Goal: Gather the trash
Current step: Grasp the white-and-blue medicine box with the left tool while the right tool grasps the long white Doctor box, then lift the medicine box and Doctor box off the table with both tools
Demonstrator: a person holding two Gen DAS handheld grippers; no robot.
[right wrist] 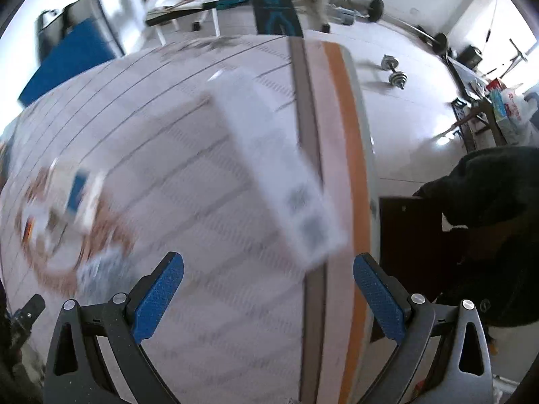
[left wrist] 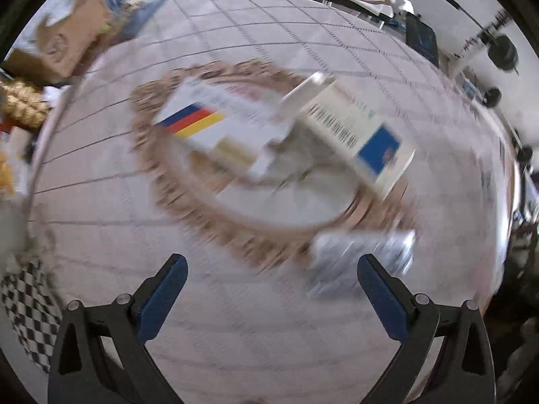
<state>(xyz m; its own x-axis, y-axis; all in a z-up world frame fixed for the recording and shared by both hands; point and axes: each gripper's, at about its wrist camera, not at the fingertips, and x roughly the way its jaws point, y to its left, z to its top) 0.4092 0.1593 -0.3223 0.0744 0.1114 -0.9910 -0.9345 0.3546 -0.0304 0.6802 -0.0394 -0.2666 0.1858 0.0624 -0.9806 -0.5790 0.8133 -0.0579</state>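
Observation:
Both views are blurred by motion. In the left wrist view a round woven basket (left wrist: 158, 181) sits on the checked tablecloth (left wrist: 235, 320) and holds white cardboard boxes, one with a blue, red and yellow stripe (left wrist: 192, 123) and one with a barcode and blue patch (left wrist: 357, 138). A crumpled silvery wrapper (left wrist: 360, 262) lies at the basket's near rim. My left gripper (left wrist: 272, 289) is open above the cloth, short of the basket. In the right wrist view a long white box (right wrist: 276, 168) lies near the table's striped edge. My right gripper (right wrist: 267, 286) is open just short of it.
Cardboard boxes (left wrist: 67, 37) and a gold object (left wrist: 23, 104) crowd the table's far left. A black-and-white checked cloth (left wrist: 27, 303) hangs at the left edge. Off the table to the right are a dark stool (right wrist: 411, 235), a person's dark clothing (right wrist: 495, 222) and dumbbells (right wrist: 394, 74) on the floor.

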